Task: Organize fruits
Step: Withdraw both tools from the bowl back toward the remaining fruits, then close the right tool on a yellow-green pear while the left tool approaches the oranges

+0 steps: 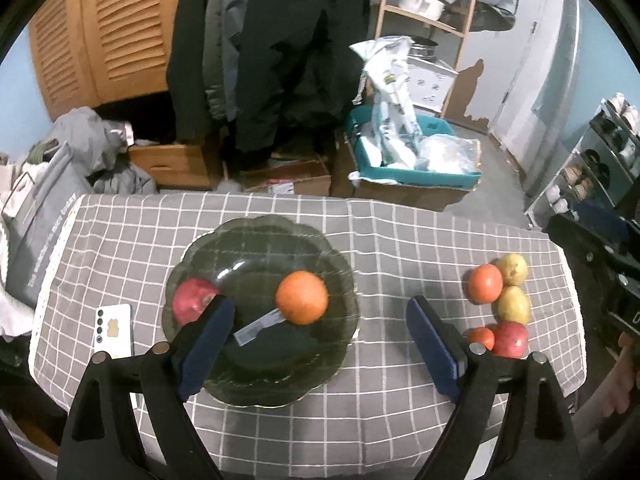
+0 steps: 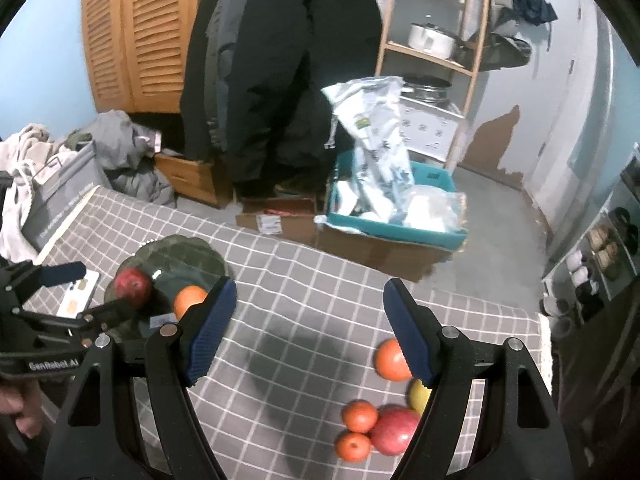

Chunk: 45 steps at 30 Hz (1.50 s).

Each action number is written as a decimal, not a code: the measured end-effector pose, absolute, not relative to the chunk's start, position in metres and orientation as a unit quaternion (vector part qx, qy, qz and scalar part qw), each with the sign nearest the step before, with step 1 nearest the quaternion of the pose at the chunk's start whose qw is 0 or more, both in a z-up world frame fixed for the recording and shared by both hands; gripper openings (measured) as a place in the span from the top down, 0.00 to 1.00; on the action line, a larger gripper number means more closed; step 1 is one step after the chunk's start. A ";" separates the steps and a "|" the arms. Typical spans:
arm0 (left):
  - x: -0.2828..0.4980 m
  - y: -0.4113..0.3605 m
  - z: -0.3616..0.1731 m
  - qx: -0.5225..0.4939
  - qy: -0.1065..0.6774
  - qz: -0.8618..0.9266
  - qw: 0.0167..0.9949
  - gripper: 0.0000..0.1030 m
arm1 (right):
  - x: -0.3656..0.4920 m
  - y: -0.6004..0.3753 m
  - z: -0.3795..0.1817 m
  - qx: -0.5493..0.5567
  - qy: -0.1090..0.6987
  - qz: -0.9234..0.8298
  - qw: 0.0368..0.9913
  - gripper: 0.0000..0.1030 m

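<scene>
A dark glass plate (image 1: 280, 364) sits on the grey checked cloth and holds a red apple (image 1: 192, 300) and an orange (image 1: 302, 298). My left gripper (image 1: 320, 304) hovers open above the plate, and its pads touch neither fruit. Near the cloth's right end lies a cluster: an orange (image 1: 485, 283), two yellow fruits (image 1: 513, 269), a red apple (image 1: 510, 338) and a small orange (image 1: 481, 338). My right gripper (image 2: 310, 286) stands open over bare cloth, left of that cluster. Its right finger hides part of the orange (image 2: 390, 360) and of a yellow fruit (image 2: 418, 396).
A white phone (image 1: 114, 330) lies on the cloth left of the plate. A pale label (image 1: 260, 326) lies on the plate. Behind the table are hanging dark coats (image 1: 272, 60), cardboard boxes, a teal bin (image 1: 416, 160) with bags and a wooden shelf (image 1: 424, 12).
</scene>
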<state>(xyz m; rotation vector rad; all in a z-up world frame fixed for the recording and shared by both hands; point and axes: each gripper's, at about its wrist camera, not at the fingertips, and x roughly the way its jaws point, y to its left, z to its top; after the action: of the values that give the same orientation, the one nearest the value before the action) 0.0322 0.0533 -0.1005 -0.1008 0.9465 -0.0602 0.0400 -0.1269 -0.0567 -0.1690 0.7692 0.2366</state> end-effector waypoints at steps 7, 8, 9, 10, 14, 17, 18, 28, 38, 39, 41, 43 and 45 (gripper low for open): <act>0.033 0.025 -0.094 -0.034 0.448 -0.052 0.892 0.13 | 0.029 -0.168 -0.051 -0.066 0.365 0.088 0.924 0.26; 0.034 0.021 -0.093 -0.034 0.447 -0.054 0.892 0.13 | 0.028 -0.173 -0.051 -0.065 0.364 0.081 0.926 0.26; 0.035 0.018 -0.092 -0.032 0.446 -0.058 0.892 0.13 | 0.027 -0.178 -0.051 -0.064 0.364 0.076 0.926 0.26; 0.035 0.014 -0.091 -0.031 0.446 -0.060 0.893 0.13 | 0.026 -0.183 -0.050 -0.061 0.363 0.071 0.927 0.26; 0.036 0.002 -0.087 -0.027 0.442 -0.072 0.894 0.12 | 0.024 -0.203 -0.049 -0.049 0.361 0.054 0.930 0.26; 0.037 -0.008 -0.084 -0.022 0.437 -0.078 0.896 0.07 | 0.021 -0.216 -0.048 -0.046 0.359 0.043 0.931 0.26; 0.038 -0.011 -0.083 -0.022 0.435 -0.081 0.897 0.07 | 0.020 -0.221 -0.048 -0.044 0.359 0.039 0.932 0.26; 0.046 -0.045 -0.081 -0.008 0.432 -0.107 0.896 0.02 | 0.016 -0.258 -0.060 -0.029 0.371 0.007 0.928 0.26; 0.056 -0.074 -0.091 0.007 0.440 -0.124 0.889 0.01 | 0.017 -0.286 -0.074 -0.015 0.386 -0.011 0.922 0.26; 0.057 -0.078 -0.092 0.010 0.441 -0.125 0.889 0.01 | 0.017 -0.288 -0.076 -0.014 0.387 -0.012 0.922 0.25; 0.059 -0.082 -0.093 0.015 0.442 -0.126 0.888 0.01 | 0.019 -0.291 -0.079 -0.012 0.391 -0.014 0.920 0.25; 0.061 -0.087 -0.096 0.020 0.444 -0.127 0.887 0.01 | 0.020 -0.295 -0.083 -0.011 0.395 -0.017 0.918 0.24; 0.063 -0.092 -0.100 0.024 0.448 -0.130 0.884 0.01 | 0.023 -0.297 -0.087 -0.009 0.399 -0.018 0.917 0.20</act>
<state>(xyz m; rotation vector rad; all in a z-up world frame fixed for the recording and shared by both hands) 0.0634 -0.0918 -0.1001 0.0494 0.9332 -0.2702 0.0228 -0.2967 -0.0869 -0.0181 0.8219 -0.0372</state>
